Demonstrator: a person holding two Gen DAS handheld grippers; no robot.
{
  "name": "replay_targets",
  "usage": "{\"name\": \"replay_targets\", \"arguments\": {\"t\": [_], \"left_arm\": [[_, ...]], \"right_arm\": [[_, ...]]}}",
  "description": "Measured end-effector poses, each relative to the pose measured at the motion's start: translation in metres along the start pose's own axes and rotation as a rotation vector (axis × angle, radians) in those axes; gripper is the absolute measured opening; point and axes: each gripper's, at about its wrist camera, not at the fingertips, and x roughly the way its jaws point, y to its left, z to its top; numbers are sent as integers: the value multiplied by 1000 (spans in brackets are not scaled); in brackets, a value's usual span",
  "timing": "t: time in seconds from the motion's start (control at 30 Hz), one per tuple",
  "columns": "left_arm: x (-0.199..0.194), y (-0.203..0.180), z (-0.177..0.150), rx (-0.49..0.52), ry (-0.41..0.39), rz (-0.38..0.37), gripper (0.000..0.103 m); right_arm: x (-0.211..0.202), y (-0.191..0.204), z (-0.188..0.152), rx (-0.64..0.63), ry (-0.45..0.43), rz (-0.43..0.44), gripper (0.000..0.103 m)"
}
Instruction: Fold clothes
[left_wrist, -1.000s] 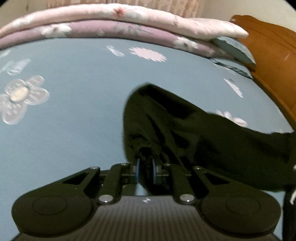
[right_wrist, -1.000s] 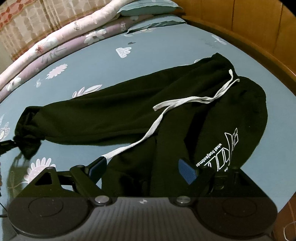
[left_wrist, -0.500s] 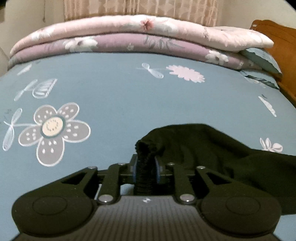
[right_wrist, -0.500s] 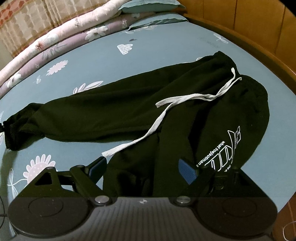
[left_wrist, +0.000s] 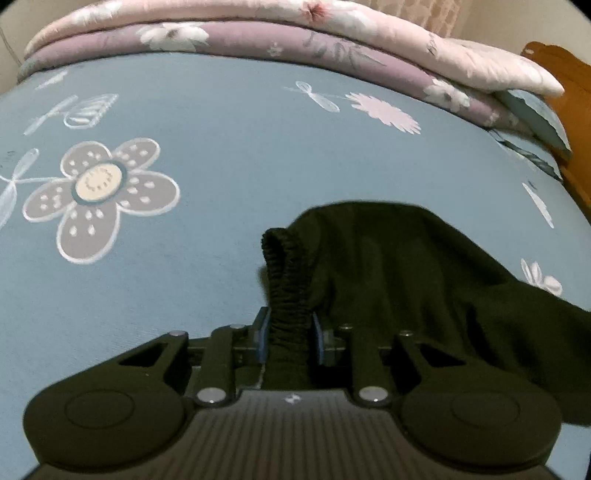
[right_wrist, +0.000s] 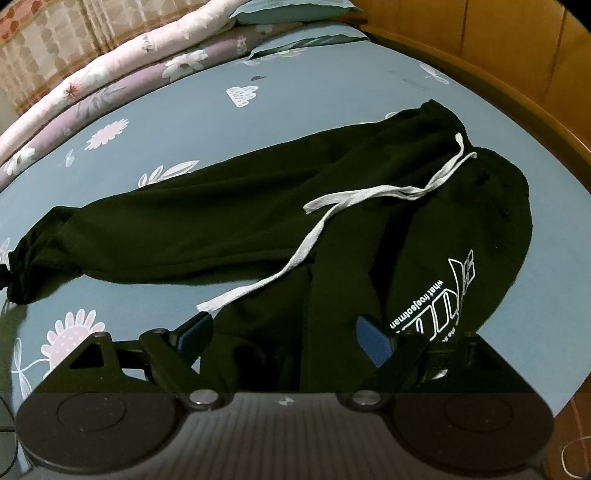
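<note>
Gripping the cuff (left_wrist: 288, 280) of the black trousers (right_wrist: 229, 225), the left gripper (left_wrist: 289, 334) has just tightened slightly; at six o'clock the right gripper (right_wrist: 284, 332) gapes wide over them.

A home bedroom: floral blue bedsheet (left_wrist: 229, 122), folded quilts (left_wrist: 332, 33), wooden headboard (right_wrist: 480, 44), curtain (right_wrist: 44, 40).

both wrist views overlook bed (left_wrist: 221, 155)
</note>
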Motion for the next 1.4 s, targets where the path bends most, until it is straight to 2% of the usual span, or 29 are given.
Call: {"name": "replay_targets", "arguments": {"t": [0.23,0.43,0.73,0.87,0.97,1.1,1.13,1.4], "left_arm": [[-5,1,41,69,-81,82,21],[4,-3,71,111,-83,102,21],[5,9,50,83,18,137,28],[-10,11,43,91,37,150,36],[-25,6,40,115,44,154,41],[-54,-22,33,186,32,106,48],[-62,-33,28,209,30,80,51],[-89,-144,-28,404,46,-105,58]], "right_arm": [[-2,1,0,-9,-1,-9,88],[-3,0,1,0,-5,-17,88],[-7,-7,2,21,-20,-10,88],[-17,-15,6,24,-90,43,88],[-30,-19,14,-23,-168,82,88],[-38,-25,38,-134,-221,103,85],[-37,-27,46,-156,-221,111,81],[-7,-22,107,-438,-151,203,58]]}}
